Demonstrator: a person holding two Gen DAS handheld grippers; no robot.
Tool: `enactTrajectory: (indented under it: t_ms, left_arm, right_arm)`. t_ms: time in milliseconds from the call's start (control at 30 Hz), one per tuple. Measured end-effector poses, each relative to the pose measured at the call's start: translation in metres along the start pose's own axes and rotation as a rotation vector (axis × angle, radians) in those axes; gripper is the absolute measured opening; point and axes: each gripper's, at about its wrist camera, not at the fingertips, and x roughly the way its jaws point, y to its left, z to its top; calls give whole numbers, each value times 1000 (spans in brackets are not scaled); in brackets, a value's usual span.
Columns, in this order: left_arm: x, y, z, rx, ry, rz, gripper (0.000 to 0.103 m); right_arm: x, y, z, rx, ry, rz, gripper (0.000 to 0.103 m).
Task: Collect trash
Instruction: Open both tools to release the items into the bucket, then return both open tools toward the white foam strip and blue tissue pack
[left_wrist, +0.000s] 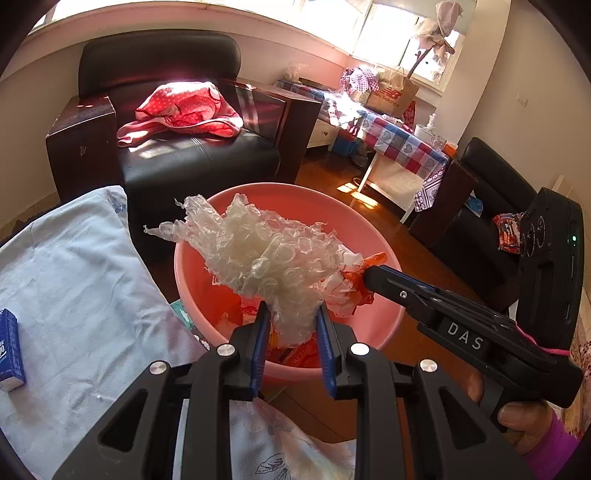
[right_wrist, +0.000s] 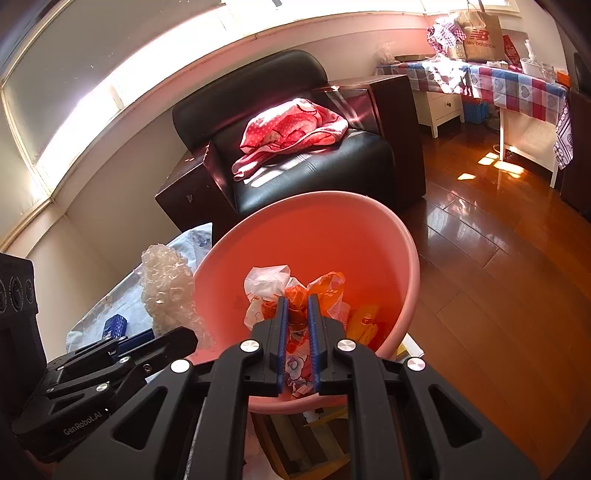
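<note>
Bubble wrap (left_wrist: 258, 254) clamped in left gripper (left_wrist: 291, 325), held over pink basin (left_wrist: 384, 317). Right gripper (right_wrist: 295, 325) pinches orange-white plastic bag (right_wrist: 291, 291) inside basin. Advice: lower both below rim, then release, avoid spillover onto blue sheet (left_wrist: 74, 280).

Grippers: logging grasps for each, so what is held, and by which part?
Left gripper pinches the bubble wrap at its lower end; right gripper pinches the orange bag.

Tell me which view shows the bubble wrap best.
The left wrist view: the bubble wrap fills the centre, clamped in the left gripper above the pink basin. The right wrist view catches only a side clump at the basin's rim.
</note>
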Motion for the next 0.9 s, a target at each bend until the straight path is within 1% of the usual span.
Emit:
enactTrajectory:
  t_ms: [167,200,233,333,500,600,767,900]
  left_arm:
    - [9,1,-1,10,24,12,27]
    - [11,1,1,8,24,12,30]
    - [11,2,1,6,25,13,37]
    - [8,3,1,2,13,19,46]
    - [2,9,0,-9,1,22,47]
    - [-3,11,-1,-19,-8,22,47]
    - [-16,17,-4,-38,-35,26,53]
    - [-30,26,-6,-50,-64,45,56]
  right_arm:
    - [5,-1,-2,1,12,-17,11]
    - [6,-2,-2,6,18,-25,11]
    - [7,-3,-2,12,24,-32,11]
    - [11,-7,-2,36,38,-48,12]
    - [12,-9,-2,43,42,-51,13]
    - [12,-7,-1,39,39,-49,26]
    - [10,2,-2,15,35,-48,27]
    - [8,16,-4,-16,31,-36,27]
